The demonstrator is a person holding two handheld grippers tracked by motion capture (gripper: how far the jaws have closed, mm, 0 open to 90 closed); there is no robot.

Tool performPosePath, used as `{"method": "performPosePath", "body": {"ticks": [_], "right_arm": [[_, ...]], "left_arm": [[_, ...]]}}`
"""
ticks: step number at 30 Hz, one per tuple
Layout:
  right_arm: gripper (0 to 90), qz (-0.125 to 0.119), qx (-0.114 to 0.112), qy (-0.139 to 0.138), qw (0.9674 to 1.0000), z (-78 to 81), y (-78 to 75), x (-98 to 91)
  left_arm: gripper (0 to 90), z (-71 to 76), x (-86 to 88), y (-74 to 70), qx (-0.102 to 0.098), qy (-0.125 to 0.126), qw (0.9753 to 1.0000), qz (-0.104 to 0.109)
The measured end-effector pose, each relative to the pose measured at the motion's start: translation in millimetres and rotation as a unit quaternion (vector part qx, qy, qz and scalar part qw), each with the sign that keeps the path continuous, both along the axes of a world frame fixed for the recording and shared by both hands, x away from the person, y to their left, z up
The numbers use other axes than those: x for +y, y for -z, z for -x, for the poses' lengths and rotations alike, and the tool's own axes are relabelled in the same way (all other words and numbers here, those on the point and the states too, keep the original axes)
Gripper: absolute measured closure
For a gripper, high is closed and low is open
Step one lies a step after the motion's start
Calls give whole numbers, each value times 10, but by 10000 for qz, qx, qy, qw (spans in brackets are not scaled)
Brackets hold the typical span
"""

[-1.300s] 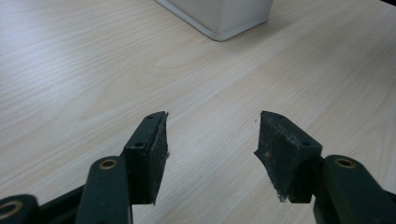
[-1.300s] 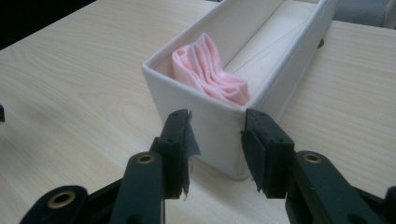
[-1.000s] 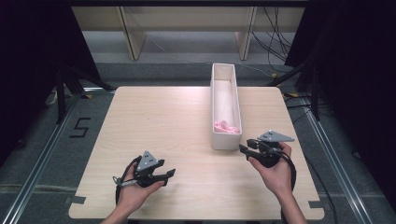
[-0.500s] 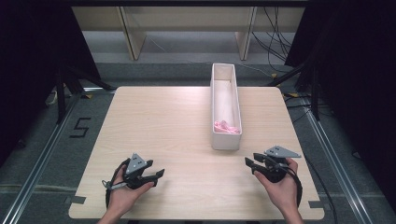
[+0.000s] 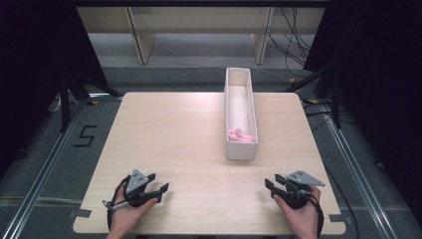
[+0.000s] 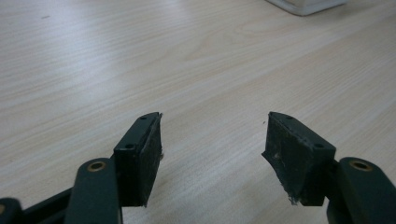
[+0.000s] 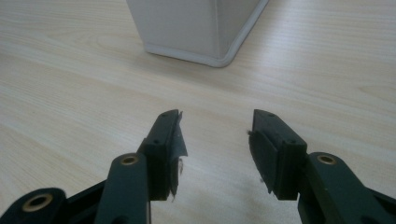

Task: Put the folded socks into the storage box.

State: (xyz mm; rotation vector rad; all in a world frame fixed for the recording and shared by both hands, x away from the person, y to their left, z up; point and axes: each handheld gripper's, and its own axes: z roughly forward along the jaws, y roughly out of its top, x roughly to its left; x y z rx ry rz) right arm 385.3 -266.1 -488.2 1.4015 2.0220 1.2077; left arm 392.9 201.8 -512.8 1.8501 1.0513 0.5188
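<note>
Change since earlier frame: both hands have drawn back to the near edge of the counter (image 5: 199,129), and both sets of jaws have just been opening with nothing between them.
Left gripper (image 5: 158,184): jaws apart, empty, low over bare wood near the near-left corner.
Right gripper (image 5: 271,185): jaws apart, empty, near the near-right corner.
Tray (image 5: 241,148): long white box right of centre, long axis running near to far.
Pink item (image 5: 240,134): lies inside the tray at its near end.
Key relation: the tray's near end lies far and slightly left of the right gripper, which is the nearer one; the left gripper is well apart from it.
</note>
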Motion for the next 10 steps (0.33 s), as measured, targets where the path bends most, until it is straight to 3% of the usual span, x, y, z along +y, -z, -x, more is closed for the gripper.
{"method": "performPosePath", "body": {"ticks": [1, 2, 5, 6, 7, 8, 9, 10], "right_arm": [[526, -75, 85, 79, 9999, 25, 6, 24], [523, 29, 27, 18, 10000, 22, 13, 10], [517, -74, -28, 94, 9999, 36, 44, 53], [510, 105, -71, -20, 9999, 31, 58, 59], [510, 105, -71, -20, 9999, 31, 58, 59], [506, -42, 1, 46, 10000, 56, 65, 104], [506, -42, 1, 46, 10000, 56, 65, 104], [503, 97, -102, -25, 9999, 40, 78, 92]], "left_arm": [[351, 1, 0, -1, -11, 5, 10000, -26], [350, 7, -1, -4, -18, -19, 10000, -53], [348, 14, 5, -3, -72, -27, 10000, -16], [347, 29, 14, -7, -107, -80, 9999, -12], [346, 29, 14, -7, -107, -80, 9999, -12], [345, 31, 16, -3, -125, -100, 9999, 41], [345, 34, 21, -3, -146, -128, 9998, 55], [345, 41, 26, -9, -146, -168, 9997, 27]]}}
